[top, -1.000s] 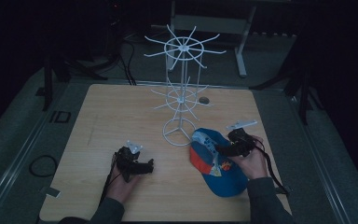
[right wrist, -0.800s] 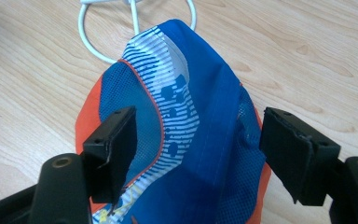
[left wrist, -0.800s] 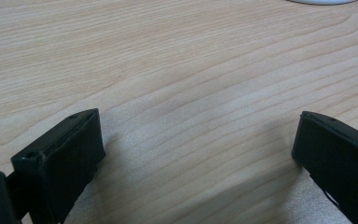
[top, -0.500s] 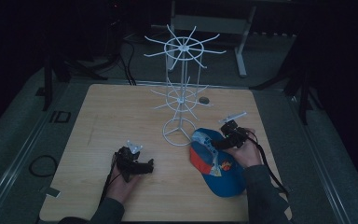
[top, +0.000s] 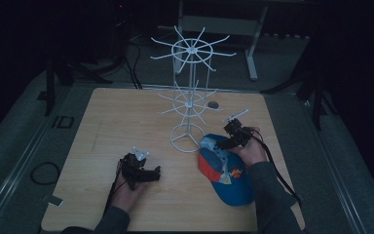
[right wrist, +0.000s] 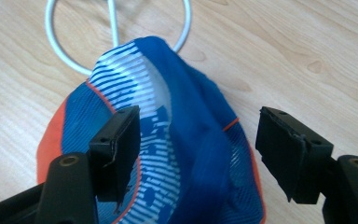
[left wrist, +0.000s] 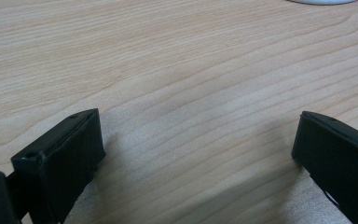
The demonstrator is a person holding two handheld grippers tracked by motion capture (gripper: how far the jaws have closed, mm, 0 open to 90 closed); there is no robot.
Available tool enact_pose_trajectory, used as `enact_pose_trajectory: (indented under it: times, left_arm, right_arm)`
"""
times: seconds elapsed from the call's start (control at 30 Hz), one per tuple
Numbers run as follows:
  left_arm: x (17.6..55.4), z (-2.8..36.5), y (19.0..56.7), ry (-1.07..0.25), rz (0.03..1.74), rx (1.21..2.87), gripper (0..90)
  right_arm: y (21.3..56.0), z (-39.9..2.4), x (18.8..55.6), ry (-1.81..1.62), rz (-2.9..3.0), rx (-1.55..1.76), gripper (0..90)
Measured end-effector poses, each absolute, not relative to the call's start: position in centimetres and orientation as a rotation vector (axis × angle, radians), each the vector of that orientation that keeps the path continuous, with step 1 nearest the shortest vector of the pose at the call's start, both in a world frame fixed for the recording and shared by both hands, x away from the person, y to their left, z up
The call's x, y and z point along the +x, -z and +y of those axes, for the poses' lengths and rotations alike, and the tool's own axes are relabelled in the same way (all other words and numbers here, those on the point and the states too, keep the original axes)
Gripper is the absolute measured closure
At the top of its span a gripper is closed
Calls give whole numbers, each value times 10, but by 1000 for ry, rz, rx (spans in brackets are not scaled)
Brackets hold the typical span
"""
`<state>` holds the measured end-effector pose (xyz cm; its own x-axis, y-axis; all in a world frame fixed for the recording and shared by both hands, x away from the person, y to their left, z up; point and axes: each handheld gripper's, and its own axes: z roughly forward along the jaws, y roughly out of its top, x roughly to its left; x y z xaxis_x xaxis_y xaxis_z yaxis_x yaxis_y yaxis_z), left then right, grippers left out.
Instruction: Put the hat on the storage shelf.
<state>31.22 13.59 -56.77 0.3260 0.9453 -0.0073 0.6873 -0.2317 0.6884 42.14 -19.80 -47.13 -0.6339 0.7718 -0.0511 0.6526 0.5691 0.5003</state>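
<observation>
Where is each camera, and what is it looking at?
High view: above the person's side, looking down at the table, rack and cap; both forearms, hands and tools show.
Left gripper view: on the left tool, facing bare table between its open jaws.
Right gripper view: on the right tool, jaws open around the cap.
High and right gripper views share the cap and the rack's base ring.

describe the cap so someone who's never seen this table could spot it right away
On the light wooden table, find the white wire display stand near its middle. The cap lies just right of the stand's ring base, under the right tool, whose jaws are open around it. It is the sole cloth item: blue with orange trim and a striped panel.
</observation>
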Motion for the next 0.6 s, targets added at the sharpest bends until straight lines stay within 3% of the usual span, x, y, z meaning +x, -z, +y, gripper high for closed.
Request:
enact_pose_trajectory:
  times: [0.6]
  left_arm:
    - [312,136,568,-563,1432,2002,24]
  right_arm:
    - [488,-174,446,-514,2643,1172,314]
